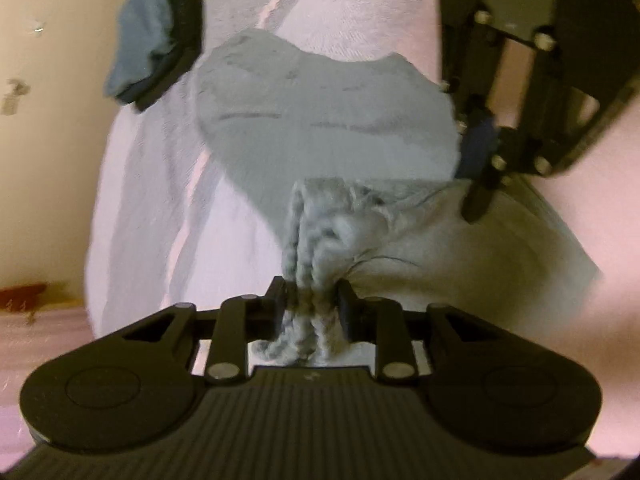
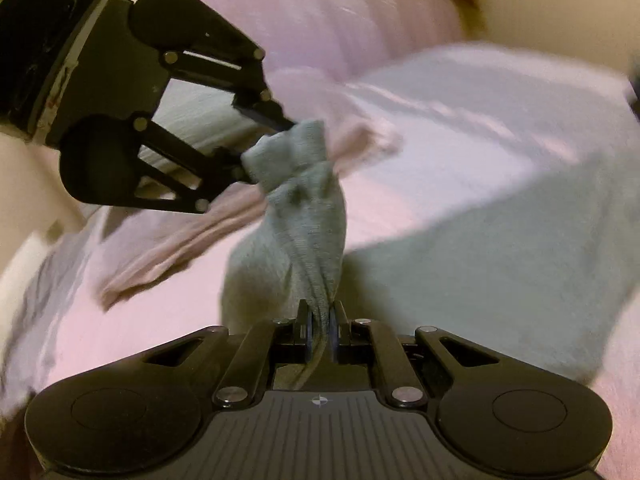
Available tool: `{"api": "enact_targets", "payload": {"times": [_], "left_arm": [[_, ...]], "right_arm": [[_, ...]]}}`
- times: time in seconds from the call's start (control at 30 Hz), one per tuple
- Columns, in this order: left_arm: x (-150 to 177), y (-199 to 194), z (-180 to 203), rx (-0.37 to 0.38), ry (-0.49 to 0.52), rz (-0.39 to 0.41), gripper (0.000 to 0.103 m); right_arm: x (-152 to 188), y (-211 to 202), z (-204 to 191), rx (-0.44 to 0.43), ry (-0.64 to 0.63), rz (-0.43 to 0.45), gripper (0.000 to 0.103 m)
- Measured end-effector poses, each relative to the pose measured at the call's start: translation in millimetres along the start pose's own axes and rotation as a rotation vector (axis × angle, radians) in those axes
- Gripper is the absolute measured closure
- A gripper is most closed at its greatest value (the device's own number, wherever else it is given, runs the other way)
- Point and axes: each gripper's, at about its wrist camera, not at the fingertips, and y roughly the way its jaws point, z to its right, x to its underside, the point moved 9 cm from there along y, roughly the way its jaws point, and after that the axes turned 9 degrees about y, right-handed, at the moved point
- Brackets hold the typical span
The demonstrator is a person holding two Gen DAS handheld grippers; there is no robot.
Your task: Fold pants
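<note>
Your left hand-held gripper (image 1: 311,306) pinches a bunched fold of the grey pants (image 1: 320,128); your right hand-held gripper (image 2: 320,330) clamps another fold, frame centre, over the pink bed (image 2: 300,8). No containers visible.

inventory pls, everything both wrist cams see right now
pants: 1, grey, bunched and lifted between the two grippers, above the bed
sheet: 1, pale lilac-white with pink stripes, spread under the pants
bedding: pink, beyond the sheet
folded clothes: small stack, blue on dark, upper left in the left view, at the sheet's edge
wall: cream, left of the sheet in the left view
red item: 1, too blurred to identify, at the left edge
left gripper: 1, black, shut on a thick bunch of pants
right gripper: 1, black, shut on a thin fold of pants
</note>
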Motion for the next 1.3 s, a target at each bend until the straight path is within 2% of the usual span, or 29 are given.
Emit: {"api": "enact_targets", "payload": {"times": [0.07,0.13,0.2,0.3,0.37,0.43,0.53,0.63,0.73,0.87,0.93,1.07,1.1,1.13,1.2,1.27,1.3], "left_arm": [[-17.4,36.9,-10.0,0.012,-0.016,-0.007,0.076],[-17.2,54.4,-16.4,0.026,-0.086,-0.022,0.076],[-4.2,61.1,-21.2,0.054,-0.225,-0.033,0.076],[26.9,56.8,-18.9,0.072,-0.421,-0.069,0.072],[57.4,52.7,-13.2,0.087,-0.624,-0.102,0.07],[90.1,45.8,2.8,0.086,-0.823,-0.147,0.069],[123.8,39.2,38.2,0.103,-1.031,-0.204,0.069],[142.2,44.1,72.3,0.131,-1.228,-0.193,0.069],[149.5,62.9,89.4,0.112,-1.275,-0.208,0.066],[152.5,98.0,95.3,0.093,-1.302,-0.209,0.061],[156.3,111.3,102.7,0.094,-1.313,-0.203,0.06],[161.4,95.9,106.6,0.08,-1.33,-0.171,0.059],[162.9,87.1,107.0,0.071,-1.32,-0.171,0.062],[163.7,76.0,108.3,0.061,-1.295,-0.163,0.064],[162.4,52.2,114.0,0.035,-1.223,-0.137,0.062],[158.4,30.5,123.2,0.005,-1.122,-0.113,0.055],[154.6,21.1,130.2,-0.008,-1.057,-0.101,0.046]], "right_arm": [[0.3,9.5,35.0,0.019,0.072,-0.025,0.098],[6.9,18.8,65.3,0.042,0.131,-0.056,0.098],[12.8,26.7,84.7,0.014,0.222,-0.12,0.098],[10.0,16.6,88.0,-0.012,0.226,-0.127,0.097],[7.5,8.5,87.4,-0.007,0.234,-0.128,0.094],[6.8,-1.0,83.2,0.018,0.211,-0.119,0.093],[-2.8,-9.3,75.3,0.049,0.119,-0.068,0.091],[-12.6,0.6,55.9,0.032,-0.011,-0.03,0.084],[-19.8,27.9,54.1,0.045,-0.102,-0.016,0.078],[-17.5,64.7,80.1,0.126,-0.121,-0.078,0.078],[-11.8,74.6,88.7,0.134,-0.119,-0.103,0.078],[-5.8,58.5,81.7,0.177,-0.143,-0.094,0.077],[-3.3,49.4,74.6,0.191,-0.166,-0.09,0.076],[1.6,41.7,61.6,0.193,-0.208,-0.089,0.072],[23.7,25.5,29.0,0.169,-0.348,-0.093,0.061],[55.9,15.8,-4.7,0.129,-0.499,-0.112,0.043],[74.8,13.2,-22.7,0.096,-0.582,-0.122,0.041]]}}
